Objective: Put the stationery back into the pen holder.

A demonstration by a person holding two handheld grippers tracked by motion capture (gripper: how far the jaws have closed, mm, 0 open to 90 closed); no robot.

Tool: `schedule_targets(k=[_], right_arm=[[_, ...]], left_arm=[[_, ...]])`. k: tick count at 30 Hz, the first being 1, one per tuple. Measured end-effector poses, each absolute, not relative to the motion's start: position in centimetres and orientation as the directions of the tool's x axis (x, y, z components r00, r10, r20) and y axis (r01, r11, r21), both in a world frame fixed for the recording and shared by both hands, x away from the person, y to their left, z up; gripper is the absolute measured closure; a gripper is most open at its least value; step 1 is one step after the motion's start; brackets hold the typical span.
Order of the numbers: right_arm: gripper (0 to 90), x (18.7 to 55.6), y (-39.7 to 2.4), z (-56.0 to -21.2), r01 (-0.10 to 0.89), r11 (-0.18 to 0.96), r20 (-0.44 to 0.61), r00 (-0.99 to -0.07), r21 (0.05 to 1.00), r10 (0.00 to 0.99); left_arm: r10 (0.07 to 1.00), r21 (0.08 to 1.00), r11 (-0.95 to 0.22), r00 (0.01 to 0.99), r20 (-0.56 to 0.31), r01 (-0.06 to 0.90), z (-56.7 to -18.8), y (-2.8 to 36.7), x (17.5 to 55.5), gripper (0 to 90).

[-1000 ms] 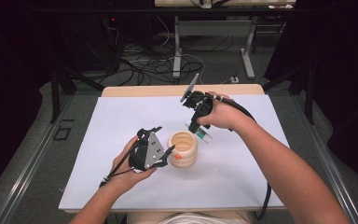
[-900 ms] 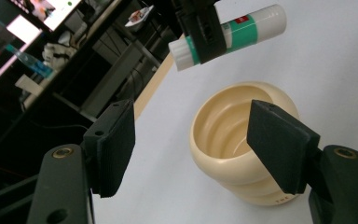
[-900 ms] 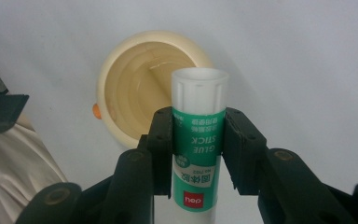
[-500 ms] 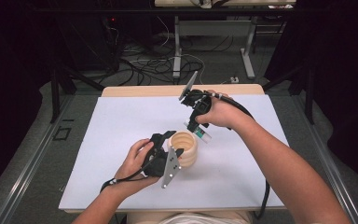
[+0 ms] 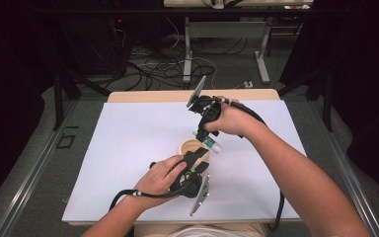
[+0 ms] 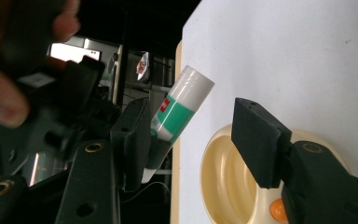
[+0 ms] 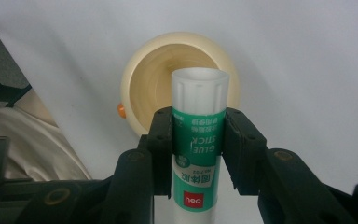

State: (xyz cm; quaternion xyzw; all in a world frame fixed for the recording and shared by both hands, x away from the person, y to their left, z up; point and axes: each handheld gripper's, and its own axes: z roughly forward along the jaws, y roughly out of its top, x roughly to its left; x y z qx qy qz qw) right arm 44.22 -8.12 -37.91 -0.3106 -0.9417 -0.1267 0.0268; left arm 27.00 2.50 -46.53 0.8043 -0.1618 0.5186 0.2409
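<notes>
A cream cup (image 5: 191, 147) is seen standing on the white tabletop (image 5: 128, 148). A glue stick (image 7: 198, 140) is clamped between the jaws of the right gripper (image 5: 207, 134) and held just above the cup, white end toward its mouth. The left gripper (image 5: 197, 159) is laid at the cup's near side; its jaws, lately closing, are set astride the cup's rim, not yet pressed on it.

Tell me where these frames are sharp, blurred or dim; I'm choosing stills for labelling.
High view: evenly lit white table, dark surround, everything in focus. Left gripper view: a hand at the top left is blurred and the background is dim, while the glue stick and cream cup are fairly clear. Right gripper view: the glue stick label is sharp, soft shadow inside the cup.
</notes>
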Motion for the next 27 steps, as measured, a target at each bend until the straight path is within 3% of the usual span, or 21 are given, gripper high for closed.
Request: schedule_targets(k=[3, 4, 9, 16, 18, 27], right_arm=[[66.0, 44.2, -8.0, -37.9, 0.595, 0.779, 0.145, -0.804, 0.198, 0.577], [66.0, 44.1, -7.9, -37.9, 0.599, 0.775, 0.147, -0.801, 0.2, 0.58], [66.0, 43.9, -7.6, -38.0, 0.598, 0.779, 0.154, -0.801, 0.188, 0.578], [66.0, 43.8, -7.3, -38.1, 0.601, 0.784, 0.163, -0.798, 0.156, 0.58], [66.0, 43.8, -7.2, -38.2, 0.599, 0.786, 0.155, -0.8, 0.155, 0.58], [66.0, 43.8, -6.6, -38.5, 0.598, 0.791, 0.171, -0.799, 0.129, 0.577]], left_arm=[[-0.032, 0.193, -0.837, 0.396, 0.918, -0.513, -47.1, 2.0, 27.1, 49.9], [-0.093, 0.106, -0.852, 0.348, 0.933, -0.513, -46.6, 1.8, 27.1, 50.4], [-0.158, 0.024, -0.851, 0.299, 0.941, -0.525, -47.2, 1.1, 27.5, 50.6], [-0.173, -0.008, -0.83, 0.243, 0.954, -0.558, -48.5, 0.4, 28.0, 50.9], [-0.228, -0.076, -0.825, 0.207, 0.951, -0.561, -48.2, 0.2, 28.1, 51.4], [-0.225, -0.082, -0.809, 0.178, 0.958, -0.582, -48.6, -0.2, 28.6, 56.5]])
